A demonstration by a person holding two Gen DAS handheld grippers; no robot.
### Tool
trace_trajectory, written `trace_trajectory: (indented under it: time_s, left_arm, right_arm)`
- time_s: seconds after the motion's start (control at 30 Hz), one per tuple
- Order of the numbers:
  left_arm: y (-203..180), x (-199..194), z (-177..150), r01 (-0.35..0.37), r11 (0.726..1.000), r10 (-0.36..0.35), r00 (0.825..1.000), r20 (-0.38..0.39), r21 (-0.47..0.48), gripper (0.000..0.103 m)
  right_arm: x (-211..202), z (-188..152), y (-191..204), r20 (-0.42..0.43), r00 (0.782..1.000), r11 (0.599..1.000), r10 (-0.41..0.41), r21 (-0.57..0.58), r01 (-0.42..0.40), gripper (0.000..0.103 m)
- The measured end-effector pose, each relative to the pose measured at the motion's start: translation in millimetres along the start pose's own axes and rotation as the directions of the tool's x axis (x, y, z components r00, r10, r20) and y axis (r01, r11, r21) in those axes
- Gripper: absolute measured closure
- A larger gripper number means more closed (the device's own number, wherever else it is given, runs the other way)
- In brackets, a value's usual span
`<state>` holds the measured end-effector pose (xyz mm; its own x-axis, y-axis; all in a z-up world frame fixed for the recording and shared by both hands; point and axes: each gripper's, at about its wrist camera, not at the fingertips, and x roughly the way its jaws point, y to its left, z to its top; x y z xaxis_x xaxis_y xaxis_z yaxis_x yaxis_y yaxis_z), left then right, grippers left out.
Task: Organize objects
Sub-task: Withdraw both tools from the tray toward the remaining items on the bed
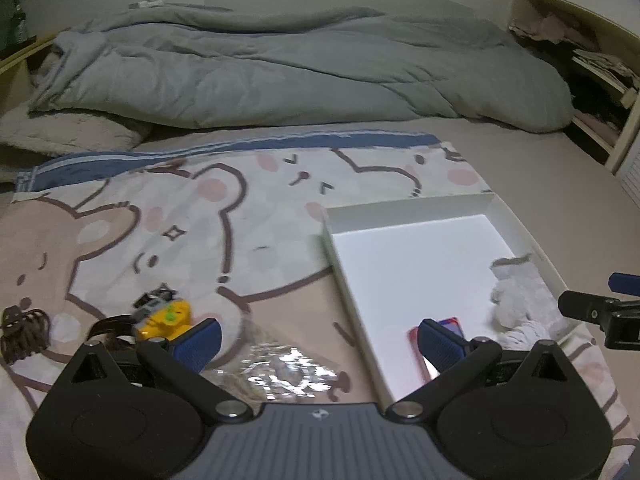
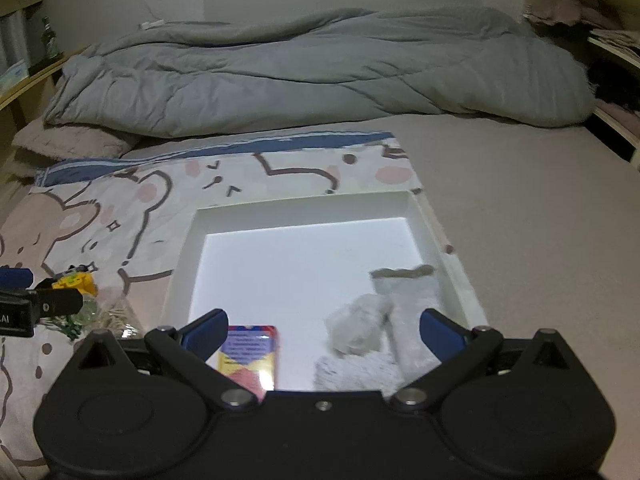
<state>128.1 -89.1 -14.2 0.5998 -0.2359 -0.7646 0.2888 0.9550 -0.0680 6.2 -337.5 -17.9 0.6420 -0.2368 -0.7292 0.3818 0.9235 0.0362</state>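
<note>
The yellow toy (image 1: 164, 317) looks like hard, light plastic, best pinched across its narrow body; the crinkly clear packet (image 1: 276, 372) beside it would likely slip and crush, so take it by an edge. Both lie on the bear-print blanket (image 1: 160, 208), the toy just left of the left hand-held gripper (image 1: 318, 340), the packet between its spread, empty fingers. The right hand-held gripper (image 2: 323, 330), also released, hovers over the white tray (image 2: 304, 204) holding a red card pack (image 2: 250, 354) and grey socks (image 2: 376, 324).

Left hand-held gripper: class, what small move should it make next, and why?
Probably ease the left hand-held gripper down onto the clear plastic packet below its open, empty jaws. The packet lies on the blanket outside the white tray, which already holds other items.
</note>
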Motion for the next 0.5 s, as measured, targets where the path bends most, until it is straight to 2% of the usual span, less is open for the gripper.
trace_trajectory:
  time_s: [0.5]
  left_arm:
    - [84,-18,-1,-0.099,0.991,0.102,0.994,0.034,-0.09,0.0]
  right_arm:
    - [20,23,80,0.01,0.993,0.992,0.115,-0.061,-0.114,0.0]
